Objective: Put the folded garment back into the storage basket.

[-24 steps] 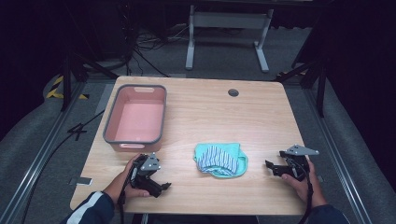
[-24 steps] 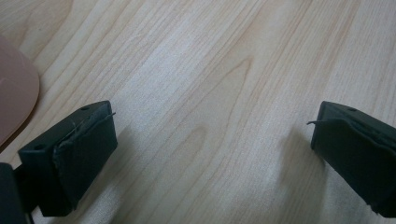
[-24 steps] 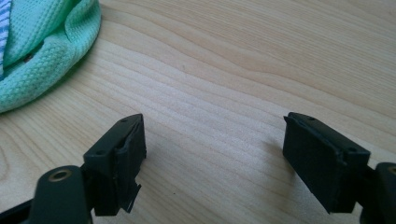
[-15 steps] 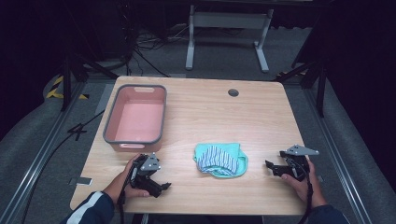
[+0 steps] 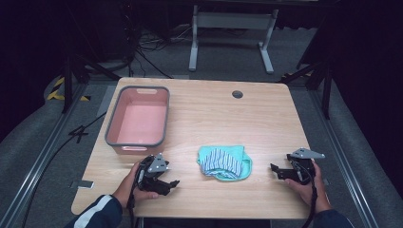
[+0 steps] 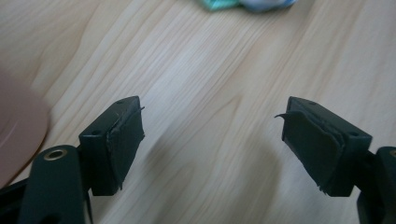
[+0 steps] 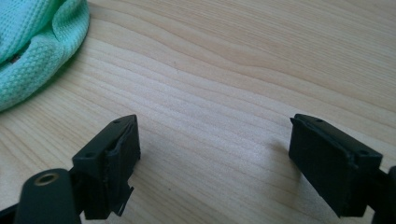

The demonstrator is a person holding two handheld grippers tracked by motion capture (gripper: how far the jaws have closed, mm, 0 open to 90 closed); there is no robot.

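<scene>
A cloth (image 5: 225, 163) lies on the table (image 5: 214, 114) between the left gripper (image 5: 164, 183) and the right gripper (image 5: 278, 171). Both grippers are wide open and hold nothing.

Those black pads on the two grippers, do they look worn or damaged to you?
Yes. On the left gripper the pads are frayed, with rubber curling off at the edges. The right gripper has a ragged left pad too. Both grippers are open and hold nothing.
</scene>
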